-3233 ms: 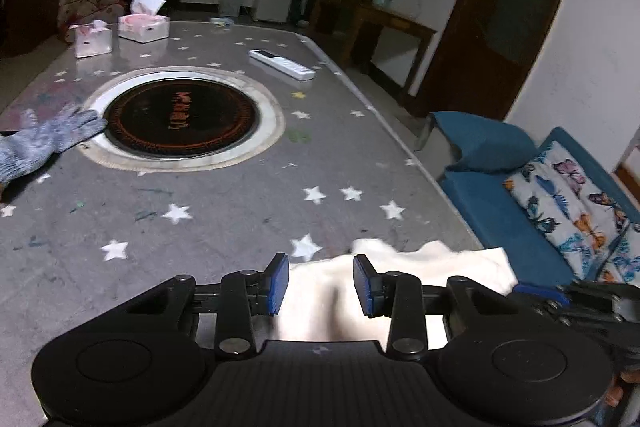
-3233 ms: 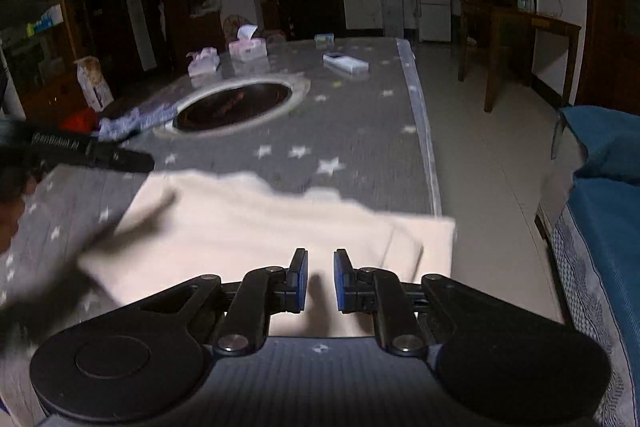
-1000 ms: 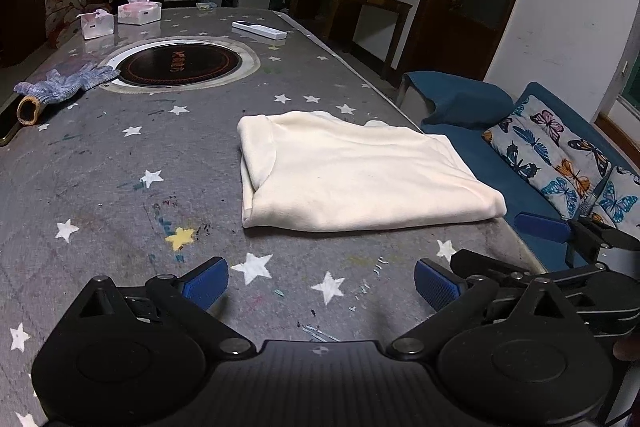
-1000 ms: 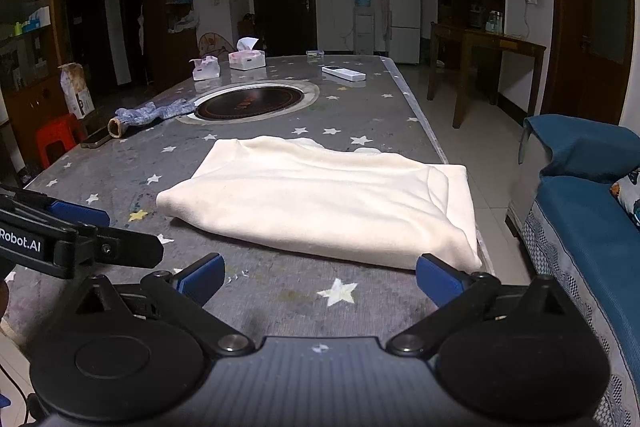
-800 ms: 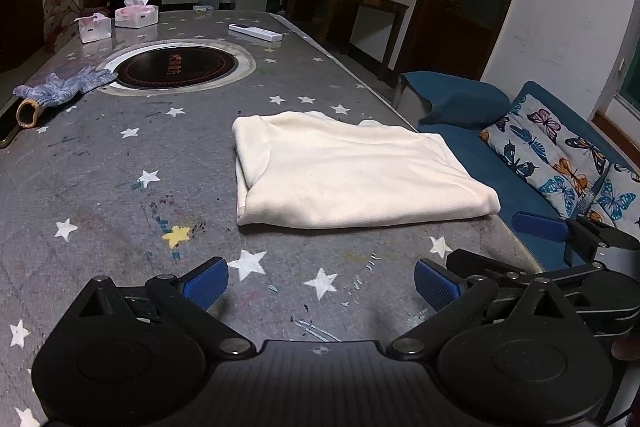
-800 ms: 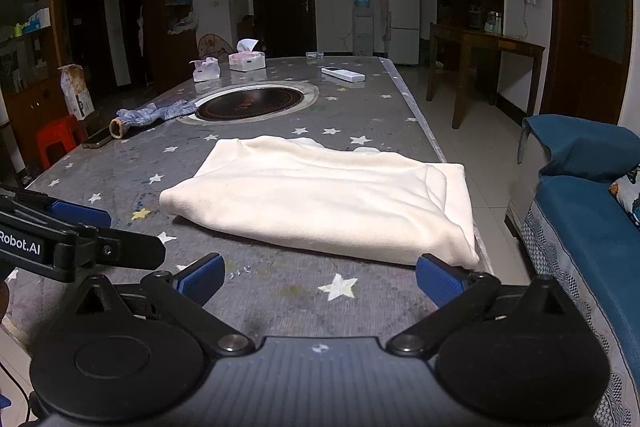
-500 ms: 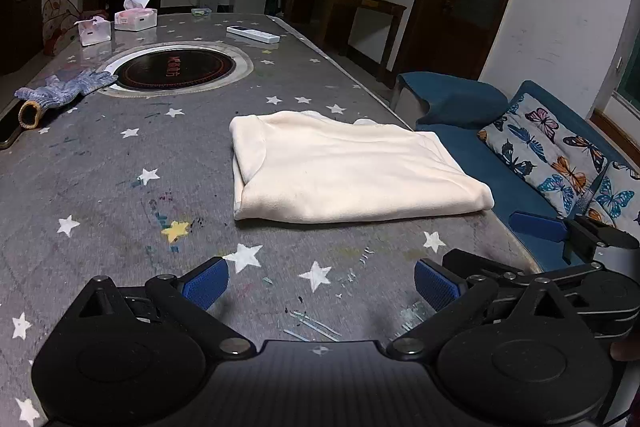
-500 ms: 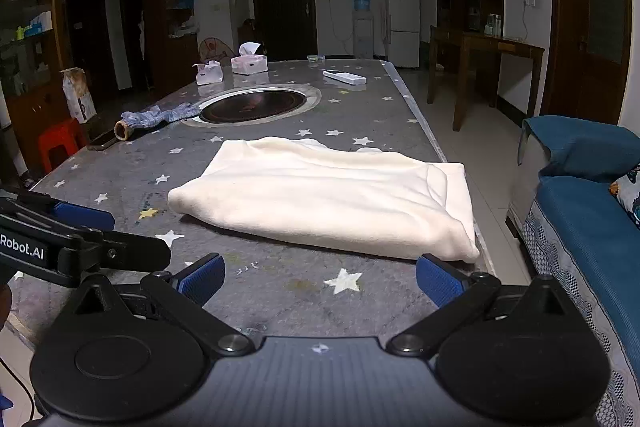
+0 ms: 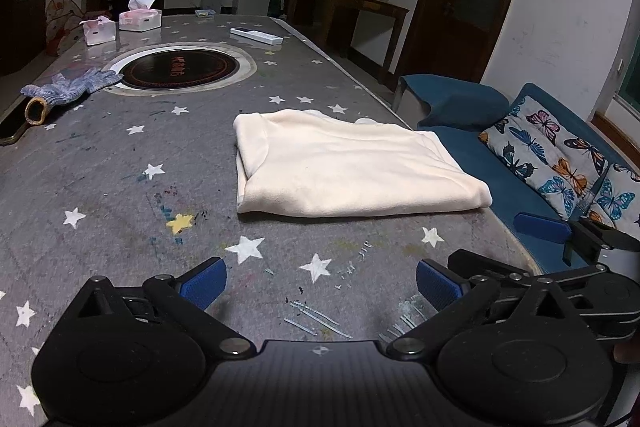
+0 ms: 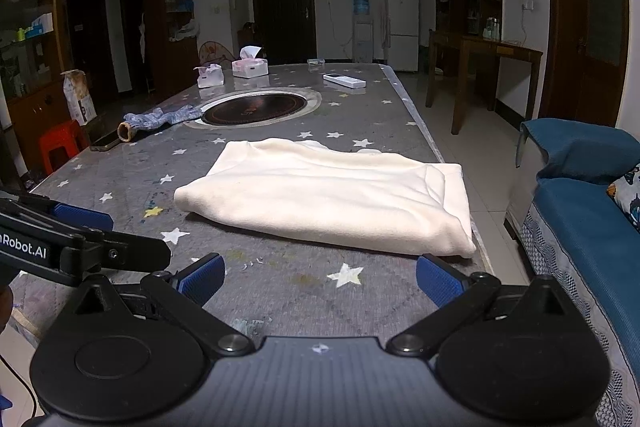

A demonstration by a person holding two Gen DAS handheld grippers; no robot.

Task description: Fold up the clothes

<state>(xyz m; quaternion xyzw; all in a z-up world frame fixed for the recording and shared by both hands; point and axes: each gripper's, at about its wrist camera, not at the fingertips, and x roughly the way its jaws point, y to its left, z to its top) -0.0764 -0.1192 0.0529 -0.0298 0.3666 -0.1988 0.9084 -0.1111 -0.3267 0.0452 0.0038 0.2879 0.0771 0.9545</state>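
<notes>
The garment (image 9: 348, 167) is soft, matt cream cloth with a fleecy nap and rounded fold edges. The desk (image 9: 120, 187) carries a grey quilted cover printed with stars, matt near the camera and faintly glossy at the far end; scuffs and paint marks show on it. The round inset (image 9: 180, 69) is dark, smooth and glossy with a pale ring. The glove (image 9: 68, 89) is coarse knitted cloth. The remote (image 9: 256, 35) is smooth white plastic. The tissue boxes (image 10: 250, 67) look like plastic holding soft paper. The left gripper (image 9: 318, 283) and right gripper (image 10: 318, 279) are matt black plastic with metal pivot screws; the fingers (image 9: 202, 281) bear ribbed blue pads. The sofa (image 10: 580, 227) is blue woven cloth.
</notes>
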